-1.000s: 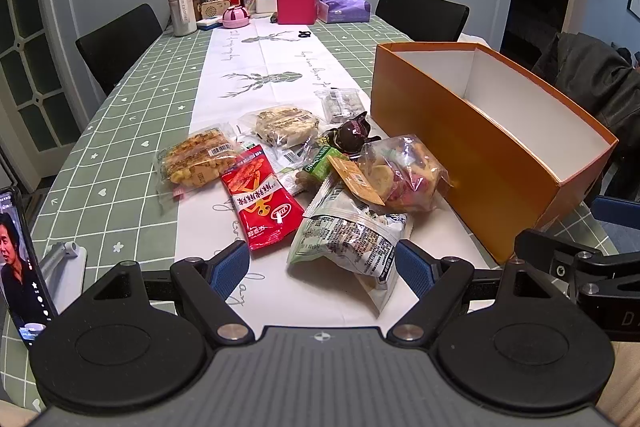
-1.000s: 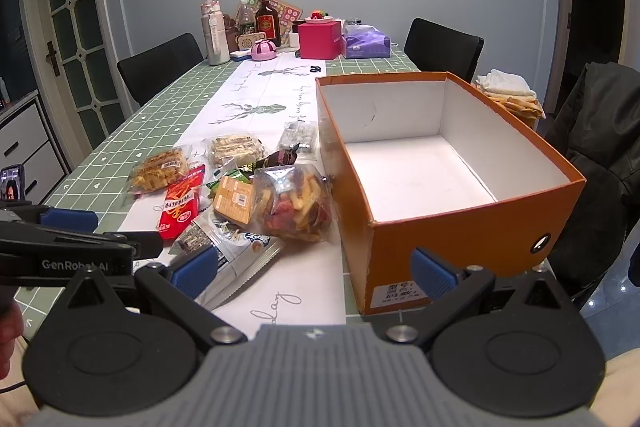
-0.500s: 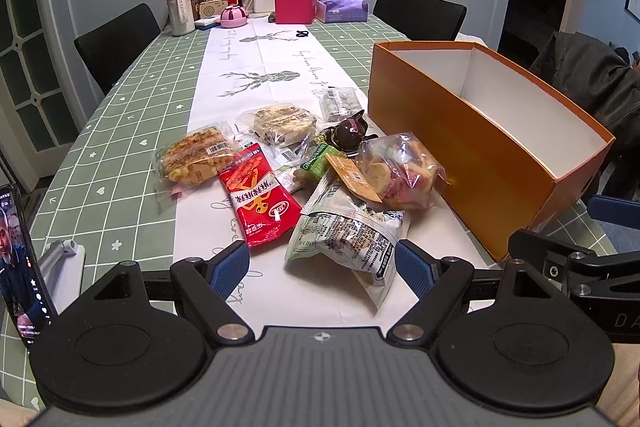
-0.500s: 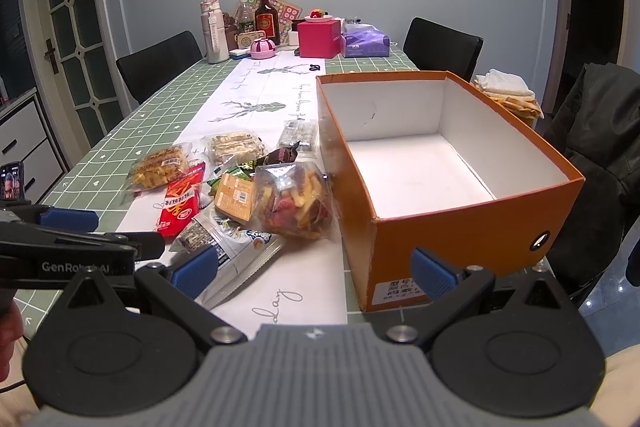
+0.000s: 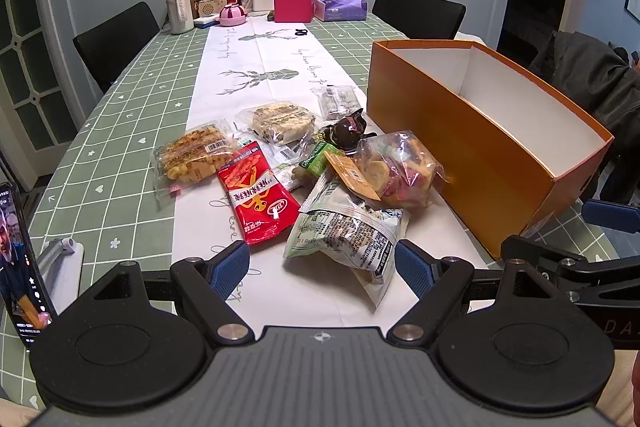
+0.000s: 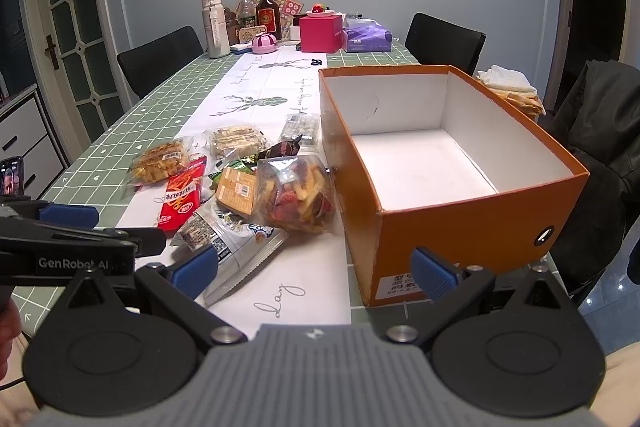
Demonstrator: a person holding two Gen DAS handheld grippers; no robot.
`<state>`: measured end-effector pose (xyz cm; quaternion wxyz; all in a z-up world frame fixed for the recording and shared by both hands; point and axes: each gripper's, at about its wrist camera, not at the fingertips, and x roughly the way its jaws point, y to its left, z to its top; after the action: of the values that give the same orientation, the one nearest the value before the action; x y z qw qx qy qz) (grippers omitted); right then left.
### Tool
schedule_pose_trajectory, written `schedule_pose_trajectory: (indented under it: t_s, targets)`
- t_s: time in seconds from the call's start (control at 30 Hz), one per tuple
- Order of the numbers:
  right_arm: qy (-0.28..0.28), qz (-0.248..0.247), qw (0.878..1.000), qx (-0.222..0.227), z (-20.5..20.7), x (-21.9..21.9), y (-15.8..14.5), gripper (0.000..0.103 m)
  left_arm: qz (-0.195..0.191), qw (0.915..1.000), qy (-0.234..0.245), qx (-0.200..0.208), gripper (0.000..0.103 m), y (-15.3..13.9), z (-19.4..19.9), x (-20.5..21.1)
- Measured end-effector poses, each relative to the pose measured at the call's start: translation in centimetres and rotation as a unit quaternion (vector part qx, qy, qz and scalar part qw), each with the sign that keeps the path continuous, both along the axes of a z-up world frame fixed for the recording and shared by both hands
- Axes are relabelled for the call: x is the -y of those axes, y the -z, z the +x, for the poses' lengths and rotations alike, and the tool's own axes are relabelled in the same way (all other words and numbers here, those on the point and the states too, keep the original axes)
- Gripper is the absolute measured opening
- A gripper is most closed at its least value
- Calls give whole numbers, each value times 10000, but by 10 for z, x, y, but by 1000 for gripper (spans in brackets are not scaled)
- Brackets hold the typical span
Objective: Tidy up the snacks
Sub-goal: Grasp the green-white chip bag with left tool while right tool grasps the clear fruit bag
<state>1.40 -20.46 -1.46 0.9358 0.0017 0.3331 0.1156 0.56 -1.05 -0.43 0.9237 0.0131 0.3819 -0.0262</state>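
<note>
nothing is packed yet: the orange box (image 6: 452, 163) is seen empty, and the whole pile of snacks (image 5: 304, 171) is left on the table (image 5: 116, 131) just beside the box's left wall. the left gripper (image 5: 322, 267) is held wide open with nothing in it, low over the green-white bag (image 5: 348, 231); the right gripper (image 6: 316, 269) is likewise spread and empty, facing the box's near corner. the fruit chip bag (image 5: 400, 169) seems to touch the box wall, hard to tell. open room is left above the box; the near table edge is close.
</note>
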Motion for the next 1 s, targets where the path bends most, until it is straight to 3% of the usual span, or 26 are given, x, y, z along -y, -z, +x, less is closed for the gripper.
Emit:
schedule_pose_trajectory:
  t_s: [0.4, 0.53, 0.67, 0.73, 0.87, 1.0]
  targets:
    - [-153, 93, 9998, 85, -5, -2, 6, 100, -144, 9999, 39, 34, 96, 2, -1, -7]
    - [-399, 64, 9983, 423, -10, -6, 9, 98, -403, 9992, 53, 48, 85, 7, -1, -21]
    - [-638, -137, 9968, 469, -8, -17, 18, 77, -730, 9970, 253, -30, 74, 15, 2, -29]
    - [-762, -125, 9962, 392, -3, -21, 24, 69, -778, 9964, 346, 0, 74, 19, 4, -29]
    - [-909, -304, 9949, 304, 7, -31, 35, 64, -828, 9960, 326, -96, 83, 28, 12, -32]
    - [-909, -870, 9911, 433, 20, -43, 46, 38, -1316, 9904, 184, -383, 84, 38, 23, -39]
